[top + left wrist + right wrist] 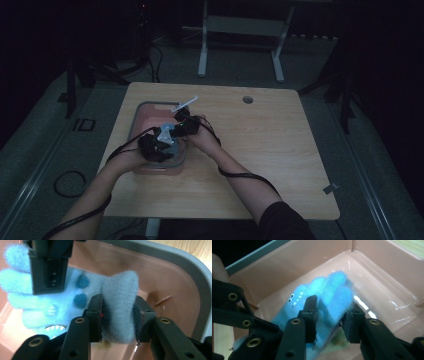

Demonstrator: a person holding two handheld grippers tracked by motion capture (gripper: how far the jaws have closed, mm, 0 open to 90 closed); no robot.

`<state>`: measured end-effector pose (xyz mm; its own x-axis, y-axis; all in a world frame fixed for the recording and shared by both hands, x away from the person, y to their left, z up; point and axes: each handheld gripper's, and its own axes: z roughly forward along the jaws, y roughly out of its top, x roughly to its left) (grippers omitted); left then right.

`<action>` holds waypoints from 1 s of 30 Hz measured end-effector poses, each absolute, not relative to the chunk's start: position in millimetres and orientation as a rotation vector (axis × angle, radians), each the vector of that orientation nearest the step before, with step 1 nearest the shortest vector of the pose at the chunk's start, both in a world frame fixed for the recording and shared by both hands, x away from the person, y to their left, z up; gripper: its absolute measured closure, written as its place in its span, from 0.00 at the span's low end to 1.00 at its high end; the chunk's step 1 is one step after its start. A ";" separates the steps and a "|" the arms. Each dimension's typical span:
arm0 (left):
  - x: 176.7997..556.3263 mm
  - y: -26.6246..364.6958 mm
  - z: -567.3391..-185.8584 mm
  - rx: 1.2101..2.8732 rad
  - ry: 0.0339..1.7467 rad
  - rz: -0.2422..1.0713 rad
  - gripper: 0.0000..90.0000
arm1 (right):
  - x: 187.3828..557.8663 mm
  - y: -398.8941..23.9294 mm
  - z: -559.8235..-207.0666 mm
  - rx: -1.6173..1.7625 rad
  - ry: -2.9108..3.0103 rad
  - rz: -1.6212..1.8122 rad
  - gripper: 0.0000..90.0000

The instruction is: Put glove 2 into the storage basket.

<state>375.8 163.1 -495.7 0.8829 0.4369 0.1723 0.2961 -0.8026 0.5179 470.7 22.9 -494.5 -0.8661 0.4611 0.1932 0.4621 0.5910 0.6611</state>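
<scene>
A fuzzy light-blue glove with darker blue spots and a small toothy face (62,302) lies inside a pink plastic tub with a grey rim (175,262) at the table's left. The left gripper (118,315) clamps its cuff end; the right gripper (332,320) grips its fingers.

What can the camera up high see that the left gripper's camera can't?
The high view takes in the whole wooden table, the person's forearms and the floor beyond. The left gripper view shows close detail: the fuzzy blue glove with dark spots and a toothy mouth, its cuff between the left gripper jaws, plus the right gripper at the fingers. Both show the pink tub with its grey rim.
</scene>
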 end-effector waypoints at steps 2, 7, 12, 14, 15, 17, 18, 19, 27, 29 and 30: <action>375.4 162.9 -495.4 2.559 0.539 0.394 0.67 | 471.5 21.7 -492.5 -0.820 -2.811 -1.163 0.68; 372.4 162.3 -490.3 2.531 0.579 0.413 0.51 | 472.1 14.6 -480.4 -0.815 -2.799 -1.220 0.57; 372.2 164.9 -483.5 2.474 0.651 0.392 0.29 | 472.5 6.4 -468.9 -0.822 -2.777 -1.264 0.48; 373.1 166.2 -482.7 2.445 0.691 0.387 0.22 | 470.9 2.6 -465.7 -0.819 -2.762 -1.281 0.44; 374.2 166.8 -482.4 2.444 0.702 0.364 0.16 | 470.1 0.6 -464.6 -0.810 -2.760 -1.289 0.42; 374.0 166.5 -481.4 2.434 0.709 0.379 0.13 | 467.7 -3.6 -462.6 -0.794 -2.746 -1.288 0.34; 374.0 165.9 -480.6 2.426 0.720 0.382 0.10 | 466.7 -6.1 -461.9 -0.769 -2.734 -1.288 0.30; 374.1 165.6 -479.2 2.419 0.724 0.382 0.08 | 465.5 -8.9 -460.7 -0.753 -2.720 -1.295 0.29; 372.1 158.5 -467.0 2.347 0.710 0.389 0.03 | 456.4 -29.5 -455.9 -0.674 -2.751 -1.357 0.18; 370.6 153.7 -465.2 2.337 0.693 0.388 0.03 | 455.2 -35.8 -457.0 -0.683 -2.749 -1.359 0.18; 369.1 150.3 -464.1 2.317 0.685 0.381 0.03 | 454.5 -39.2 -457.7 -0.685 -2.749 -1.360 0.18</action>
<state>369.1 150.3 -464.1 0.8186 0.5686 0.0813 0.3691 -0.6291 0.6841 454.5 -39.2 -457.7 -0.9049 0.3819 0.1878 0.3810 0.5304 0.7573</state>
